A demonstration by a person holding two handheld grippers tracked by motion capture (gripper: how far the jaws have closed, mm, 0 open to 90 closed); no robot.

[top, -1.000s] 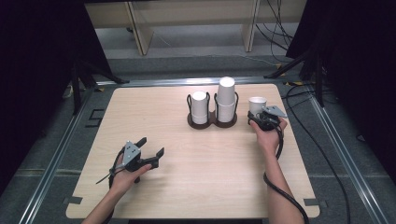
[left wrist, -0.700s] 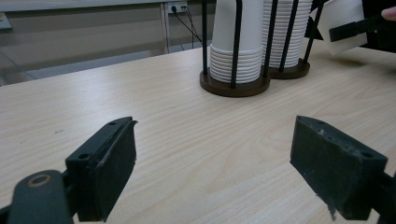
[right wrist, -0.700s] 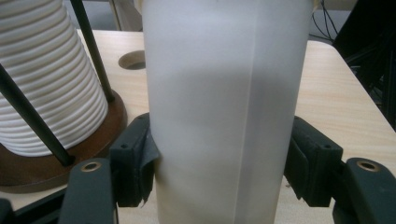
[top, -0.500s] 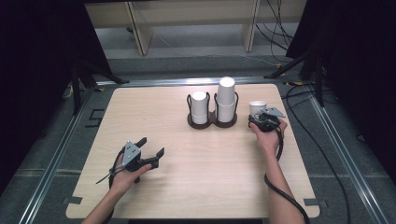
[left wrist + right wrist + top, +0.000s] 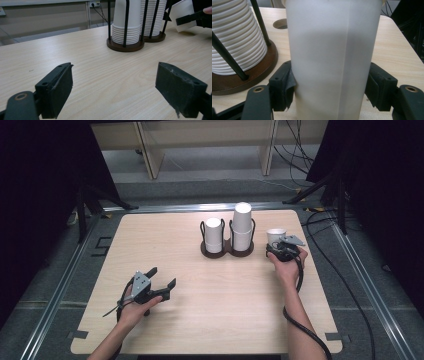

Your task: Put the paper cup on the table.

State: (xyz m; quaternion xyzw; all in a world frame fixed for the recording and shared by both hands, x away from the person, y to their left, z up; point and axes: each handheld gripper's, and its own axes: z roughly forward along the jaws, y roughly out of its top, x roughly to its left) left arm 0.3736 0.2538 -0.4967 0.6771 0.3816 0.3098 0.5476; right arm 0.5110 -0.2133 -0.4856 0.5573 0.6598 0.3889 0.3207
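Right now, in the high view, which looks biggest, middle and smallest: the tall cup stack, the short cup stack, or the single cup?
1. tall cup stack
2. short cup stack
3. single cup, by the right gripper

All stand about equally far away, so the order is safe.

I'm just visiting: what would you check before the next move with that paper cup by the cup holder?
1. Cup upright on the table: the paper cup stands mouth up beside the cup holder. Ok.
2. Right gripper around the cup: the cup sits between the jaws, which have just been opening; whether the pads still press it, cannot tell.
3. Cup clear of the holder: a gap shows between them. Ok.
4. Left gripper free: jaws apart over bare table, nothing between them. Ok.
5. Stacks seated: the short stack and tall stack stand straight in the holder. Ok.
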